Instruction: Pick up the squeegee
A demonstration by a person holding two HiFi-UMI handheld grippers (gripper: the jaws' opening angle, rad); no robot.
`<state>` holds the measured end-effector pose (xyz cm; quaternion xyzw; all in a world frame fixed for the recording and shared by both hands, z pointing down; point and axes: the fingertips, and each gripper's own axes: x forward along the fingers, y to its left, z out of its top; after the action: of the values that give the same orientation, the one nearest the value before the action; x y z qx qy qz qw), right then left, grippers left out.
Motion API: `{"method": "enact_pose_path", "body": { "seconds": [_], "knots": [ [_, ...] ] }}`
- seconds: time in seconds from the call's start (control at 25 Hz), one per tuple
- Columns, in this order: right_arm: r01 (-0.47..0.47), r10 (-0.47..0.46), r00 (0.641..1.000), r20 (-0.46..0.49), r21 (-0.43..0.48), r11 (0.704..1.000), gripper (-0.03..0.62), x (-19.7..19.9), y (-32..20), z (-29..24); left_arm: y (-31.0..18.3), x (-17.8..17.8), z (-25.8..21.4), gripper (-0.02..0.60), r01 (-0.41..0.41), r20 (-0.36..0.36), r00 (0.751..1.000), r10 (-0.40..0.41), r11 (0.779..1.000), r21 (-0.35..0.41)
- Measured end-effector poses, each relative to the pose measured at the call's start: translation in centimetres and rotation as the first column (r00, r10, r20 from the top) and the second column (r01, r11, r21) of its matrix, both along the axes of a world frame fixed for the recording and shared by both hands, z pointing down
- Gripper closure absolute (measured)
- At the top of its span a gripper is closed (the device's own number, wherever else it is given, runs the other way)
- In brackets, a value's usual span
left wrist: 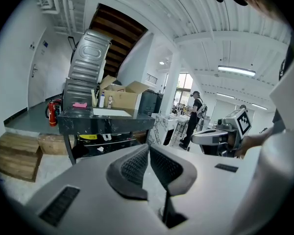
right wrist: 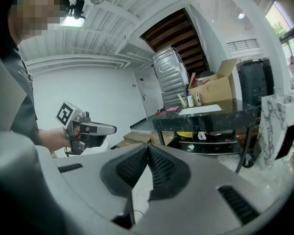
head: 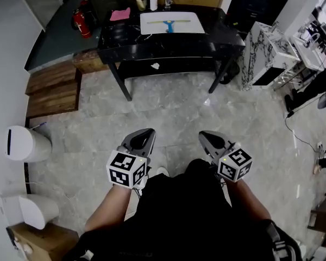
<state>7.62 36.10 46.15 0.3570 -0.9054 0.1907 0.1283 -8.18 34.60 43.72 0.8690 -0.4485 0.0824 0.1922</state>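
Left gripper [head: 145, 131], right gripper [head: 206, 135]: my jaws together, empty, carried low. Squeegee [head: 169, 25] well apart on table [head: 168, 43], so likely approach first.

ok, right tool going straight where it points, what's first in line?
Nothing close. The right tool tips slightly down, so probably the floor just before the black table; depth unclear.

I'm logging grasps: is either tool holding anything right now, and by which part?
Nothing is held. The left tool and right tool are both shut and empty; the squeegee lies on a white board on the table ahead.
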Motion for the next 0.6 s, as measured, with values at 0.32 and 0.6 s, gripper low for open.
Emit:
{"method": "enact_pose_path", "body": {
  "seconds": [0.32,0.6],
  "knots": [
    [-0.013,0.014,1.0,0.009,-0.031,0.999,0.586,-0.2,-0.4,0.8,-0.5,-0.1,0.9,0.556,-0.004,-0.028,1.0,0.004,1.0,-0.007],
    [0.014,-0.013,0.999,0.032,-0.037,0.999,0.586,-0.6,-4.2,0.7,-3.4,-0.2,0.8,0.556,0.039,-0.047,0.998,-0.04,0.999,-0.013]
  ]
}}
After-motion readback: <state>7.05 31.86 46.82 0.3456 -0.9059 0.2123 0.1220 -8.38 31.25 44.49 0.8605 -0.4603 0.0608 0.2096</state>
